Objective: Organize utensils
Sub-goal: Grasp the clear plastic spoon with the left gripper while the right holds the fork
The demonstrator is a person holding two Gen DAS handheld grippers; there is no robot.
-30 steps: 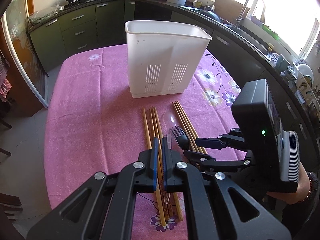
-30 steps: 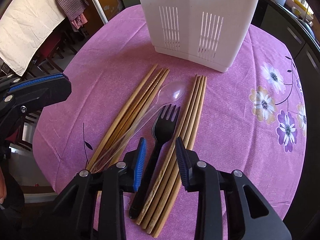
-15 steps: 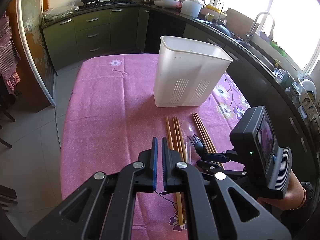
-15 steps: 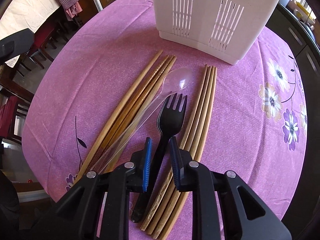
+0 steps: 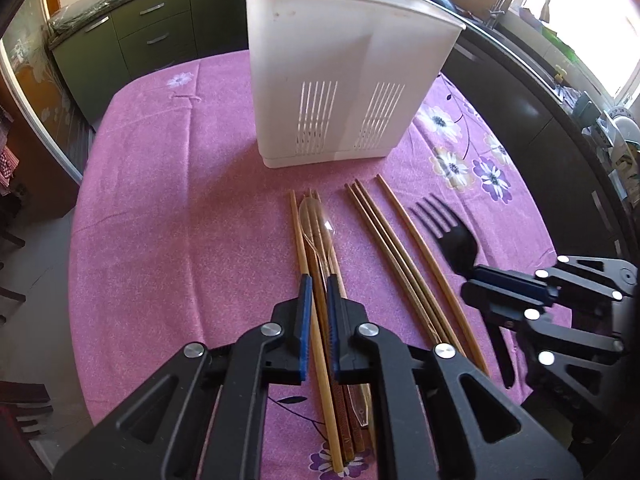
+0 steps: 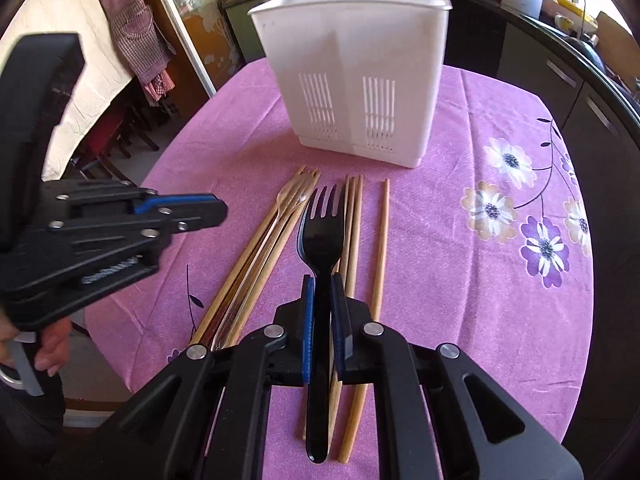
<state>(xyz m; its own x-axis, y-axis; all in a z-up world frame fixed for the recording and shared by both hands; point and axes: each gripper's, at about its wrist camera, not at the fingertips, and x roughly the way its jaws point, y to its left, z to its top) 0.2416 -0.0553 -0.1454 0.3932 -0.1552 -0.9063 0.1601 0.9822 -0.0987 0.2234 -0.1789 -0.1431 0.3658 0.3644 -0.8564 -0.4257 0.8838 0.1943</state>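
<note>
My right gripper (image 6: 320, 292) is shut on the handle of a black plastic fork (image 6: 322, 232) and holds it lifted over the table; it also shows in the left wrist view (image 5: 456, 236). My left gripper (image 5: 316, 292) is nearly closed, with a narrow gap, low over a bundle of wooden chopsticks (image 5: 312, 280) and a clear plastic spoon (image 5: 318, 224); I cannot tell if it grips them. A second group of chopsticks (image 5: 400, 252) lies to the right. A white slotted utensil holder (image 5: 344, 76) stands upright behind them.
The round table has a pink flowered cloth (image 5: 168, 208). Dark kitchen cabinets (image 5: 152, 36) and a counter with a sink (image 5: 520, 32) run behind and to the right. Chairs (image 6: 120, 132) stand to the left of the table.
My right gripper closed on the black fork and lifted it off the table. My left gripper came back down low over the left chopstick bundle and spoon, with its jaws slightly parted.
</note>
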